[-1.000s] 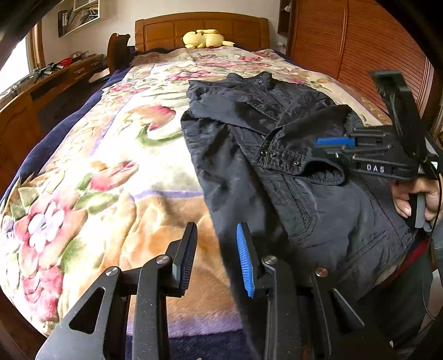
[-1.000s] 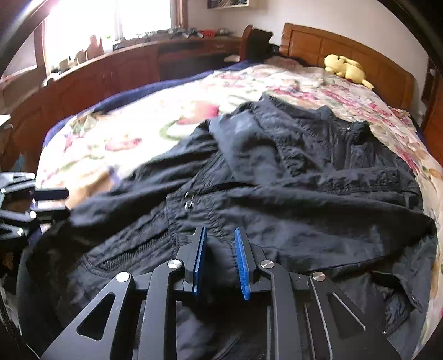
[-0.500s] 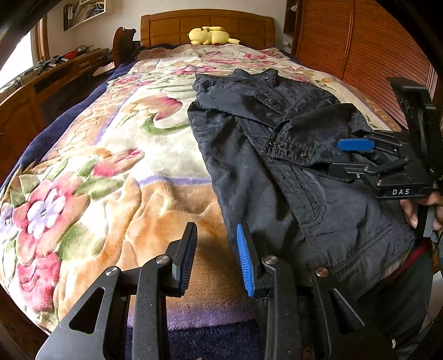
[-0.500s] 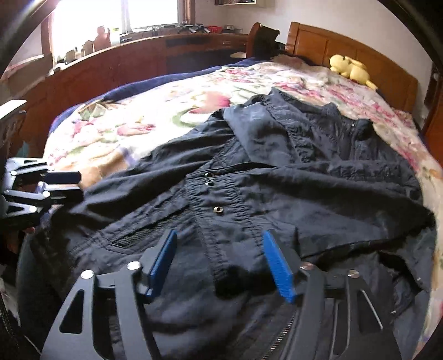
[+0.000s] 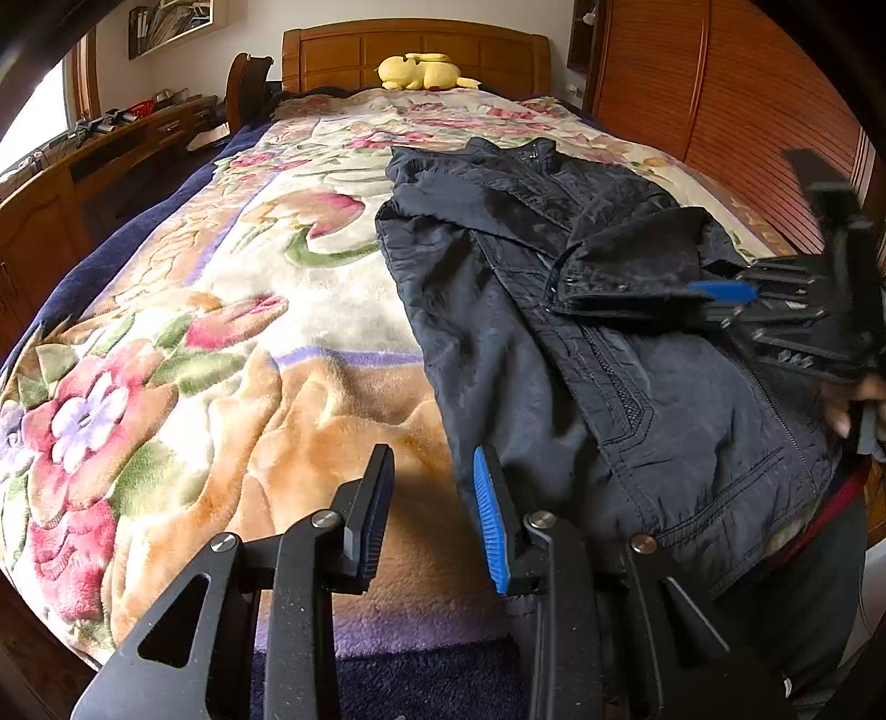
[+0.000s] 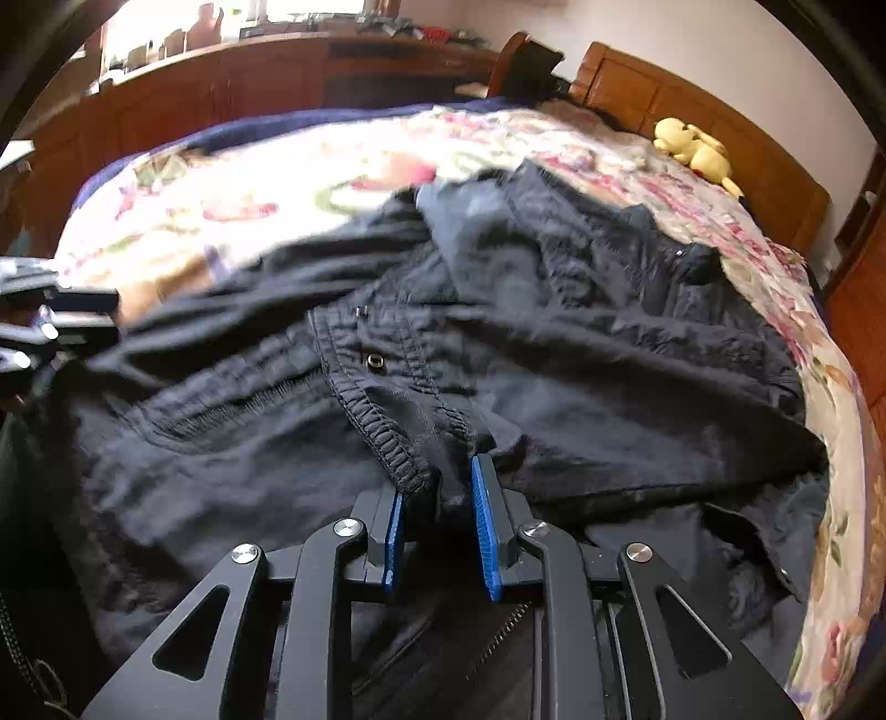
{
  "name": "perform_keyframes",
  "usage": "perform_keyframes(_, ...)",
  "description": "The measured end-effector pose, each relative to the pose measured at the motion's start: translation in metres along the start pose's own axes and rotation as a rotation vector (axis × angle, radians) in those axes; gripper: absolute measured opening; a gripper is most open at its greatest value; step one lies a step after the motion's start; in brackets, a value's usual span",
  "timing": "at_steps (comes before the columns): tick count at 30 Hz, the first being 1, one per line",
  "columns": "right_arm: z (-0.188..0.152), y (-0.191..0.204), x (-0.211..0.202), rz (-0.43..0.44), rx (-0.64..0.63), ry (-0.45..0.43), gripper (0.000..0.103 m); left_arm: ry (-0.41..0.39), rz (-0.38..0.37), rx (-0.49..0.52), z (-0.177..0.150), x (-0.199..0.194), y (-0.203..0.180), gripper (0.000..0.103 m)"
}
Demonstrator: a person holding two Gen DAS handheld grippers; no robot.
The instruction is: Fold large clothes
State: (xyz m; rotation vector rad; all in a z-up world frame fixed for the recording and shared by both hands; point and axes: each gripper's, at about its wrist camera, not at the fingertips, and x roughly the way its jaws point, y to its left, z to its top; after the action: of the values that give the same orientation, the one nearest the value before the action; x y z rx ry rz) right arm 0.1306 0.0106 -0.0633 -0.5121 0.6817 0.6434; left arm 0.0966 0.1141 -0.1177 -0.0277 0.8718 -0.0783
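Since the earlier frames the right gripper (image 6: 434, 526) has spread wide and come back in, its jaws closing now on the elastic cuff (image 6: 398, 443) of the jacket sleeve, cloth bunched between the blue pads (image 6: 484, 526); whether they press it tight yet is hard to tell, but the cuff sits inside the gap and looks pinched. Left gripper (image 5: 429, 509) has barely shifted: jaws part-spread, nothing between them, hovering over the blanket just left of the jacket's near edge. Count: one dark navy jacket (image 5: 554, 310), two grippers, one yellow plush toy (image 5: 423, 71), one bed. Jacket lies on the right half of the bed, collar toward the headboard, hem toward the person at the foot, one sleeve folded across the chest with its cuff end near the right gripper. Surface is a thick floral blanket (image 5: 194, 360) with pink, green and orange blooms over a dark blue cover. Wooden headboard (image 5: 410, 50) at the far end with the plush just in front of it. Room: slatted wooden wardrobe doors (image 5: 736, 116) along the right, a long wooden sideboard (image 5: 111, 149) with clutter on top under a bright window on the left, a wall shelf with books up high. A chair back (image 5: 249, 83) stands near the bed's far left corner. Person's fingers (image 5: 847, 399) show on the right gripper's handle in the left view. Right view is motion-blurred toward the edges. Nothing lies on the jacket.
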Motion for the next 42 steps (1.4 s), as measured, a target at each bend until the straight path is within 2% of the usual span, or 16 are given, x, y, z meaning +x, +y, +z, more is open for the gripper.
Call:
perform_keyframes(5,-0.011,-0.003,-0.008,0.106,0.030,0.029,0.022,-0.001,0.000,0.001,0.000,0.000,0.000,0.031)
perform_keyframes(7,-0.014,-0.005,-0.009,0.115,0.031,0.035,0.023,-0.002,0.000,0.000,-0.001,0.000,0.000,0.031)
perform_keyframes(11,-0.015,-0.024,-0.024,0.135,0.071,-0.017,0.052,-0.003,-0.002,-0.002,-0.001,0.000,0.000,0.031)
perform_keyframes(13,-0.010,-0.044,-0.028,0.138,0.114,-0.051,0.053,-0.002,-0.002,0.000,-0.001,0.001,0.000,0.031)
perform_keyframes(15,-0.003,-0.069,-0.026,0.141,0.159,-0.076,0.053,-0.001,-0.002,-0.001,-0.001,0.001,0.000,0.031)
perform_keyframes(18,0.009,-0.108,-0.006,0.048,0.202,-0.063,0.053,0.002,0.000,0.000,-0.001,0.002,-0.002,0.031)
perform_keyframes(22,0.013,-0.153,0.036,0.002,0.281,0.026,0.053,0.002,-0.002,-0.001,-0.001,0.003,-0.002,0.031)
perform_keyframes(24,0.009,-0.158,0.055,-0.041,0.264,0.084,0.053,0.002,-0.003,0.000,-0.001,0.004,-0.003,0.031)
perform_keyframes(26,0.001,-0.157,0.076,-0.022,0.256,0.167,0.053,0.002,-0.005,-0.002,0.000,0.005,-0.004,0.031)
perform_keyframes(27,-0.004,-0.154,0.078,-0.022,0.248,0.171,0.053,0.001,-0.005,-0.002,-0.001,0.005,-0.004,0.031)
perform_keyframes(33,-0.030,-0.149,0.065,0.008,0.225,0.204,0.048,0.002,-0.016,-0.002,0.000,0.010,-0.002,0.031)
perform_keyframes(35,-0.027,-0.153,0.062,0.014,0.225,0.206,0.048,0.001,-0.015,-0.003,0.001,0.011,-0.002,0.031)
perform_keyframes(38,-0.023,-0.156,0.044,0.019,0.252,0.159,0.048,0.000,-0.013,-0.006,0.003,0.012,-0.002,0.031)
perform_keyframes(42,-0.044,-0.156,0.003,0.009,0.288,0.070,0.049,-0.001,-0.014,0.000,0.001,0.004,-0.002,0.031)
